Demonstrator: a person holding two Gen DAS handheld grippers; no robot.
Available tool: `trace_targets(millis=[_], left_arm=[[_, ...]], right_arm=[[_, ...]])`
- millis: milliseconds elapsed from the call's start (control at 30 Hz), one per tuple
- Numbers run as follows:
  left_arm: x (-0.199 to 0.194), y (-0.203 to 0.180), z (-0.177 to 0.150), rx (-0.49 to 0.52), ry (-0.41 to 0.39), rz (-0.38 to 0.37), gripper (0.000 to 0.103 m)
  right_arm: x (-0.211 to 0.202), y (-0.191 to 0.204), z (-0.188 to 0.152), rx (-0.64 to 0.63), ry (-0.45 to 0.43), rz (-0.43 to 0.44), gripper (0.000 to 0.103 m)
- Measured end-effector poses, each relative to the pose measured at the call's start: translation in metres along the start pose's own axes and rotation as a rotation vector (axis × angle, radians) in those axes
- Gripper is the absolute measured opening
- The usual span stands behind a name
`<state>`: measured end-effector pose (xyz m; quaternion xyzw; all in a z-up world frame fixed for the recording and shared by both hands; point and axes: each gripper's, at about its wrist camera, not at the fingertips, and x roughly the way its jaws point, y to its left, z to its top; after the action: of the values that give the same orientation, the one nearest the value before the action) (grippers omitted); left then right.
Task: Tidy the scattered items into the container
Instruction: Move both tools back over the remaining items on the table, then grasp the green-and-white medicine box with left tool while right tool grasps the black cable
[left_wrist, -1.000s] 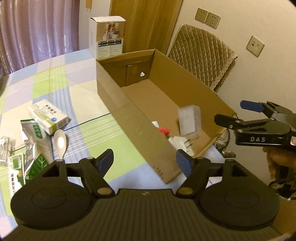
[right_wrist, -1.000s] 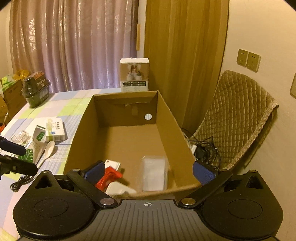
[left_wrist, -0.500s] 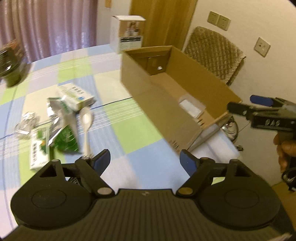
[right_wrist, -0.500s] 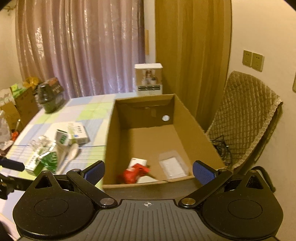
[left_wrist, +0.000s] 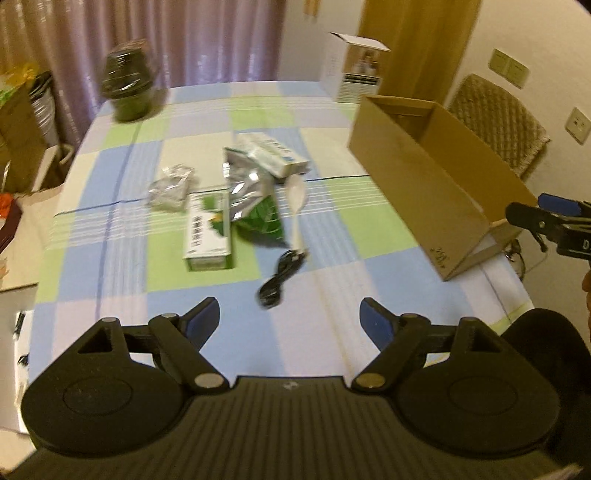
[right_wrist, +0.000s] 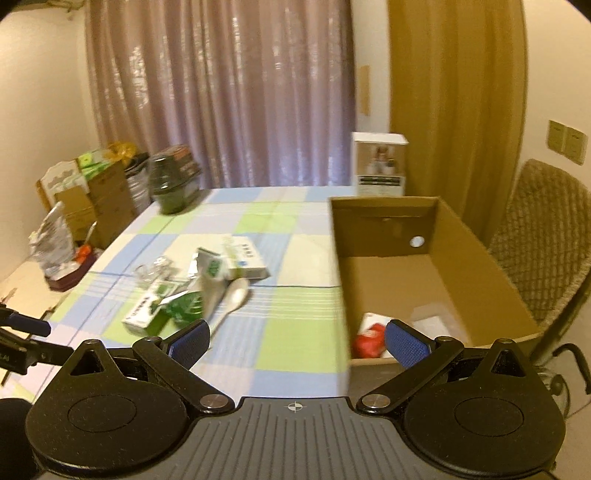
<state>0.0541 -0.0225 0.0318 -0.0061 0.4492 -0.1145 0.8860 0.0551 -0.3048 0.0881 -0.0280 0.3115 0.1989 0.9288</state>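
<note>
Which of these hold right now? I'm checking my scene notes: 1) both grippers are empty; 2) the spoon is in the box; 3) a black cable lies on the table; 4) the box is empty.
1) True: the left gripper and right gripper are open, holding nothing.
2) False: the white spoon lies on the tablecloth, outside the cardboard box.
3) True: the black cable lies near the spoon's handle.
4) False: a red item and a clear packet lie inside.
</note>
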Motion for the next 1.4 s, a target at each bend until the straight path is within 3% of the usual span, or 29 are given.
trace_targets(millis=[500, 1033, 1067, 1100, 1133, 1400], left_arm=[[-0.008, 0.049, -0.016, -0.067, -0.002, 0.046, 0.081], [0.030, 0.093, -0.006, -0.113, 0.038, 0.063, 0.082], [0.033, 0.096, -0.005, -0.116, 0.041, 0.063, 0.082], [0.037, 0.098, -0.004, -0.117, 0.043, 0.062, 0.082], [0.040, 0.100, -0.002, -0.117, 0.046, 0.060, 0.082], [0.074, 0.111, 0.011, -0.079, 0.071, 0.060, 0.082]], right_arm=[[0.039, 0.065, -0.007, -0.081, 0.111, 0.107, 0.103], [0.142, 0.110, -0.025, 0.021, 0.270, 0.144, 0.103], [0.148, 0.111, -0.026, 0.033, 0.277, 0.145, 0.102], [0.155, 0.113, -0.027, 0.039, 0.289, 0.151, 0.088], [0.162, 0.115, -0.028, 0.039, 0.303, 0.155, 0.084], [0.199, 0.119, -0.035, 0.085, 0.335, 0.132, 0.083]])
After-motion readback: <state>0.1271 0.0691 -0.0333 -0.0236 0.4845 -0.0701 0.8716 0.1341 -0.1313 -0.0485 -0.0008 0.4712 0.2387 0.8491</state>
